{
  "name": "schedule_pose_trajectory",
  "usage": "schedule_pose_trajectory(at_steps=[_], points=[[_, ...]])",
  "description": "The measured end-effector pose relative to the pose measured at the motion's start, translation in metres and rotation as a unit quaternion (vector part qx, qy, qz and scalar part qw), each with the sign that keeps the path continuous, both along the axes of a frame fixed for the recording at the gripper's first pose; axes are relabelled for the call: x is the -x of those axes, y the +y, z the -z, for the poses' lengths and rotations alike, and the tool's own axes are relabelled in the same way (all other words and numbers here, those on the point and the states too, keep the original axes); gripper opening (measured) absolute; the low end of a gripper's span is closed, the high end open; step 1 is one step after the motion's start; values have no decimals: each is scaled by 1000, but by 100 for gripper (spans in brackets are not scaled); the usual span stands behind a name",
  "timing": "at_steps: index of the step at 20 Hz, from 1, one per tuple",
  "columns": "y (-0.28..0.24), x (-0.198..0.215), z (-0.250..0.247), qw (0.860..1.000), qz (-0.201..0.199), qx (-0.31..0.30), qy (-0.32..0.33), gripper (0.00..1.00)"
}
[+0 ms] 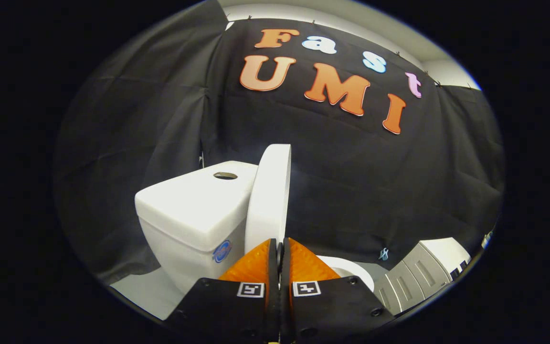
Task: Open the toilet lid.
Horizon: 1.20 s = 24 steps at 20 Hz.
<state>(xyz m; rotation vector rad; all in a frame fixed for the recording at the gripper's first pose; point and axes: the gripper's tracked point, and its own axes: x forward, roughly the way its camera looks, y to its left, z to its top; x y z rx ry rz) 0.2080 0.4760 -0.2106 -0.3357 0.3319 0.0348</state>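
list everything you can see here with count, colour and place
white ceramic toilet tank: one, white, beyond the tongs and to their left, with a round flush button hole on top and a blue sticker on its front
white plastic toilet lid: one, white, raised upright against the tank, just ahead of the tongs
white toilet seat rim: one, white, low beside the fingers, partly hidden
grey ribbed cabinet: one, grey with a white top, off to the right of the toilet
black cloth wall: one, black, behind everything
tongs: one pair, fingers together at the lid's lower edge, nothing clearly pinched between them
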Motion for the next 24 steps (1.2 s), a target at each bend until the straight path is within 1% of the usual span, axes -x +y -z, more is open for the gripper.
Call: schedule_pose_trajectory(at_steps=[2, 6, 7, 9, 11, 13, 15, 16, 17, 22, 24], points=[[6, -1, 3, 1000, 3, 14, 0, 8], [5, 0, 3, 1000, 17, 17, -1, 8], [8, 0, 6, 1000, 13, 12, 5, 11], [11, -1, 8, 1000, 5, 10, 9, 29], [21, 3, 13, 1000, -18, -6, 21, 47], [22, 6, 13, 999, -26, -17, 27, 65], [26, 14, 7, 997, -41, -46, 36, 83], [26, 17, 4, 996, -48, -64, 42, 88], [23, 20, -2, 995, -51, -72, 41, 97], [-11, 28, -54, 991, -61, -116, 18, 97], [-36, 29, -78, 990, -61, -126, 6, 97]])
